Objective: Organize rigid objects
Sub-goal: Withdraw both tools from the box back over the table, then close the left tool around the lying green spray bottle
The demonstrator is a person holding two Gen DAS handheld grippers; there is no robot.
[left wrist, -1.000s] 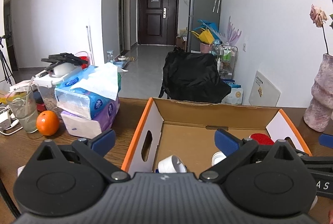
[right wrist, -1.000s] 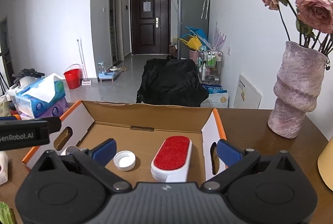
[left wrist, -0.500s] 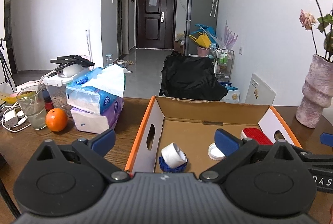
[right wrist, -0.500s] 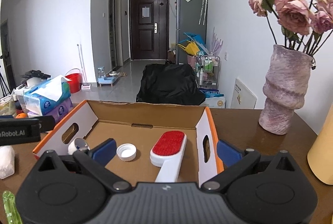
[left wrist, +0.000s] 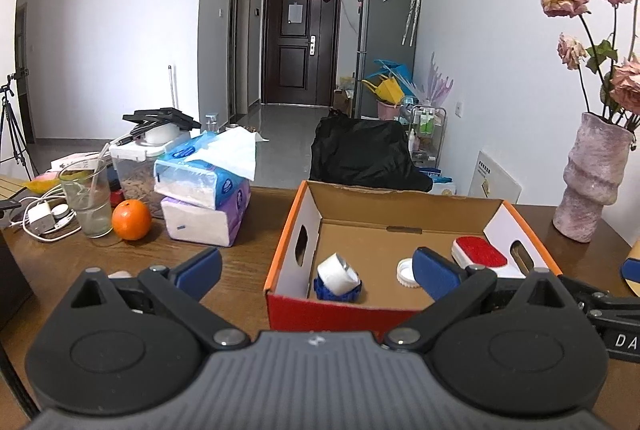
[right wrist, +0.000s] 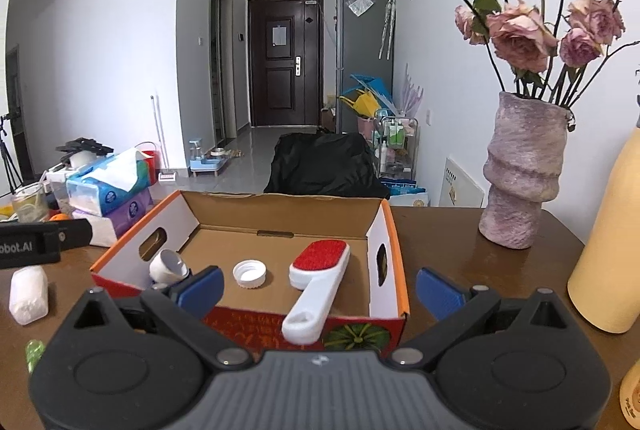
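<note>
Both views are bright and evenly lit by soft daylight, the white walls (left wrist: 120, 30) near washed out; shadows on the table (right wrist: 448, 254) are faint and diffuse; the hallway floor (left wrist: 288, 134) shows pale glare; fisheye bending curves the door frames and darkens the corners; focus is sharp throughout, with only slight softness on the roses (right wrist: 520, 38) at the frame edge.

yellow bottle (right wrist: 612, 242) cropped, blue ring (left wrist: 338, 290) half-hidden

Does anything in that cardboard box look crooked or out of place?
Yes. The lint brush lies tilted, its handle sticking out over the box's front wall. The white cup also leans askew on a blue ring.
</note>
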